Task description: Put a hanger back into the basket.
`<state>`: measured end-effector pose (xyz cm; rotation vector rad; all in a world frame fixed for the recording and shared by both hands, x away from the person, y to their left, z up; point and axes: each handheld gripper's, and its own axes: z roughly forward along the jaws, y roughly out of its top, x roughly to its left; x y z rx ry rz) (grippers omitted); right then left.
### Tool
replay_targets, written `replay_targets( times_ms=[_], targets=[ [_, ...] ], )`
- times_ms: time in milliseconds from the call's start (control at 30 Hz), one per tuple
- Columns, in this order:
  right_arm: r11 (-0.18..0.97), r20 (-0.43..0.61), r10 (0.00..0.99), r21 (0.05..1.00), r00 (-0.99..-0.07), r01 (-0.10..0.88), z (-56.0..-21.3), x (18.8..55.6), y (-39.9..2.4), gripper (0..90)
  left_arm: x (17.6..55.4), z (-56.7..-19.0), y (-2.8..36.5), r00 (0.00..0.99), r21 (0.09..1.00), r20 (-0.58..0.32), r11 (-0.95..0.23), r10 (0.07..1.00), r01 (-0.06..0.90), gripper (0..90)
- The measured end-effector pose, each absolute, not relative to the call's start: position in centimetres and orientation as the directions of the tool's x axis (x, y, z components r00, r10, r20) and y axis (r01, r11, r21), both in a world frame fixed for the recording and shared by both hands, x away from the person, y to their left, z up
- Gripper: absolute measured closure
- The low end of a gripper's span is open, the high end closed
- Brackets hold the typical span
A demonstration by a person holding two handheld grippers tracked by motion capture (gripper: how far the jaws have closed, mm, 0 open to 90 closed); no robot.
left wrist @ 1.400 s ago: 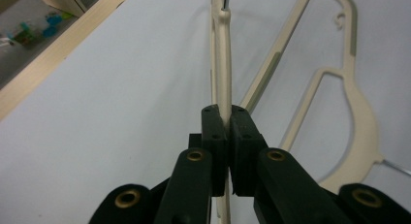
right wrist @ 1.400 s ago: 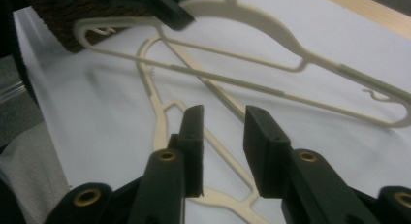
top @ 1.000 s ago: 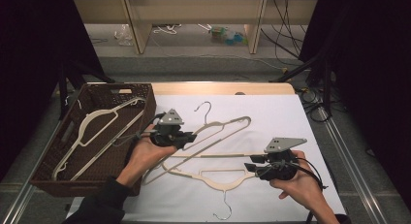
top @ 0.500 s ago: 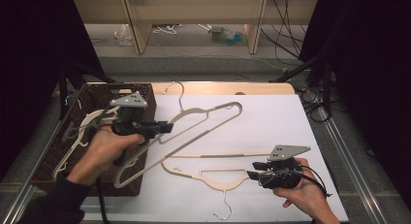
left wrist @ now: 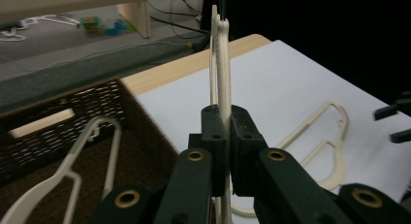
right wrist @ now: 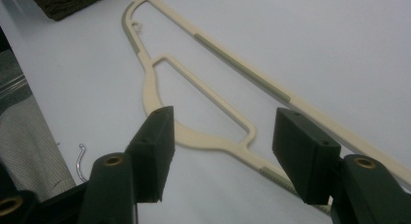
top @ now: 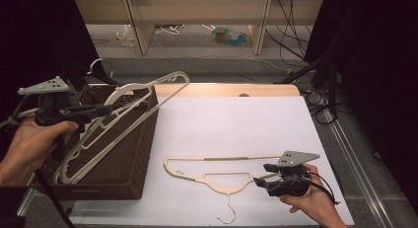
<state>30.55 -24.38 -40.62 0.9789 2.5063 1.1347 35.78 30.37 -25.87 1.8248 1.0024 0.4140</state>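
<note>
Over the dark brown woven basket (top: 123,154), the left gripper (top: 101,109) holds a cream plastic clothes hanger (top: 148,90) clamped edge-on between its closed jaws. That hanger slants from the jaws up and away, its far shoulder reaching past the basket's rim, its metal hook (top: 98,65) poking up behind the gripper. Below the jaws, inside the basket, lies another pale hanger (left wrist: 72,170) already put away. So I'd judge this one to be on the last leg of its trip: lifted clear of the counter, brought over the basket, but not yet lowered or let go.

Ahead of the right gripper (top: 260,174), a second cream hanger with grey grip strips (top: 217,173) lies flat on the white sheet covering the counter (top: 236,124). The right jaws stand apart and have just been opening; in the right gripper view the hanger's arm runs across the gap between the two black pads (right wrist: 155,146), low against the sheet, with neither pad pressing on it. Its wire hook (top: 227,215) points back toward the person, to the near side of those jaws.

By my reckoning, one hanger is stowed, one is in the air about to join it, and the flat one remains to be gripped and carried over.
</note>
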Motion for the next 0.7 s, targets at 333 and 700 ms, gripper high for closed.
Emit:
replay_targets(
  times_ms=[333,700],
  targets=[
    [0.483,0.079,0.656,0.720,-0.750,0.498,-41.1,30.5,-24.6,41.8,36.5,-27.7,36.3,0.495,0.877,-0.151,-0.116,0.856,0.467,86.3],
    [0.487,0.083,0.656,0.713,-0.750,0.505,-41.4,30.7,-24.6,42.1,38.5,-30.4,38.9,0.479,0.856,-0.139,-0.138,0.867,0.498,86.4]
  ],
)
